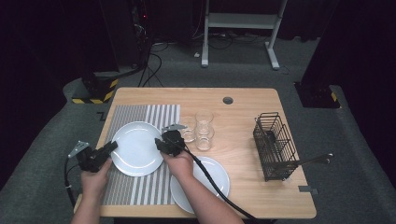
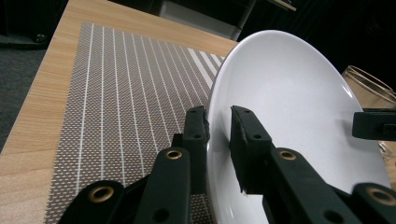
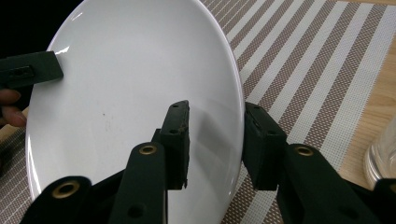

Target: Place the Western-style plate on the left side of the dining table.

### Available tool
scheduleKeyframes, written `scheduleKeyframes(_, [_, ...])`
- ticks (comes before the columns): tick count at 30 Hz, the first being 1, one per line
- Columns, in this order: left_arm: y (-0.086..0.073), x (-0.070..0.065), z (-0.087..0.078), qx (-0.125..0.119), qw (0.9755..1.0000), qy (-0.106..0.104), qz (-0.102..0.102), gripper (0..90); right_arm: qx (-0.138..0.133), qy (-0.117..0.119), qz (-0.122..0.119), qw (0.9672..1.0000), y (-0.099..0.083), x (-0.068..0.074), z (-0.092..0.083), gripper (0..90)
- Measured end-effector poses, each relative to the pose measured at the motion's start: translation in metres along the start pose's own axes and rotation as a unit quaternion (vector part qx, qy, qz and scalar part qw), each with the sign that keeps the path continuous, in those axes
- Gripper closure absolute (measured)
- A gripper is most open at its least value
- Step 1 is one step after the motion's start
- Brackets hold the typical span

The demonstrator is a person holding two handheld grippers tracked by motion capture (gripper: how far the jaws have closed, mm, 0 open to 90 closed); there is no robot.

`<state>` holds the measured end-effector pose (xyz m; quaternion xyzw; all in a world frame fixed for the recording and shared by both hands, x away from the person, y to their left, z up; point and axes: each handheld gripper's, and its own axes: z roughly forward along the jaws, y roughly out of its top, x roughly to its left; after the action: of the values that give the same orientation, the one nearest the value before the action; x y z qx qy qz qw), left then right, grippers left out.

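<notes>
A white plate (image 1: 135,148) lies over the striped placemat (image 1: 140,186) at the table's left. My left gripper (image 1: 113,145) is at its left rim. In the left gripper view the jaws (image 2: 218,128) straddle the plate (image 2: 289,107) rim and pinch it. My right gripper (image 1: 159,143) is at the opposite rim. In the right gripper view its jaws (image 3: 212,126) stand on either side of the plate (image 3: 130,70) edge with a visible gap, not pressing. Each gripper view shows a jaw tip of the other gripper at the far rim.
A second white plate (image 1: 210,179) sits near the front edge, partly under the right forearm. Three clear glasses (image 1: 204,130) stand just right of the placemat. A black wire basket (image 1: 274,144) with a utensil handle (image 1: 313,160) sticking out is at the right.
</notes>
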<state>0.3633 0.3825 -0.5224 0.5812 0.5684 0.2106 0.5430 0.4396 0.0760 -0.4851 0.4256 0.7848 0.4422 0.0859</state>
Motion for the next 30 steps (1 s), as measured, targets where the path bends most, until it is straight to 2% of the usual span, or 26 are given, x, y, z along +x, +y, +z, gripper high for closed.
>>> scheduleKeyframes(1, [0.0, 0.0, 0.0, 0.002, 1.0, 0.0, 0.0, 76.7, -0.001, 0.001, -0.001, 1.0, 0.0, -0.001, 0.001, 63.2])
scheduleKeyframes(2, [0.0, -0.003, 0.002, -0.007, 0.9998, -0.002, -0.02, 76.7, -0.001, 0.001, -0.001, 1.0, 0.0, -0.001, 0.001, 63.2])
scheduleKeyframes(4, [-0.001, -0.004, 0.003, -0.011, 0.9996, -0.003, -0.026, 76.7, 0.0, 0.002, -0.001, 1.0, -0.001, -0.001, 0.001, 62.7])
scheduleKeyframes(5, [-0.001, -0.006, 0.004, -0.014, 0.9992, -0.003, -0.036, 76.7, 0.0, 0.001, -0.002, 1.0, -0.001, -0.001, 0.001, 62.3])
scheduleKeyframes(6, [0.0, -0.001, 0.002, 0.006, 1.0, 0.002, 0.0, 76.7, 0.0, 0.001, -0.003, 1.0, -0.001, -0.002, 0.002, 61.7])
scheduleKeyframes(7, [0.0, -0.001, 0.002, 0.009, 0.9999, 0.004, 0.003, 76.6, 0.002, 0.001, 0.001, 1.0, -0.001, -0.001, 0.002, 61.1])
scheduleKeyframes(17, [0.0, 0.0, 0.004, 0.018, 0.9998, 0.012, 0.001, 76.6, 0.016, 0.009, 0.015, 0.9997, -0.003, -0.003, 0.007, 57.4])
scheduleKeyframes(30, [0.001, 0.001, 0.004, 0.019, 0.9997, 0.013, -0.004, 77.3, 0.032, 0.017, 0.013, 0.9993, -0.002, -0.003, 0.012, 49.4])
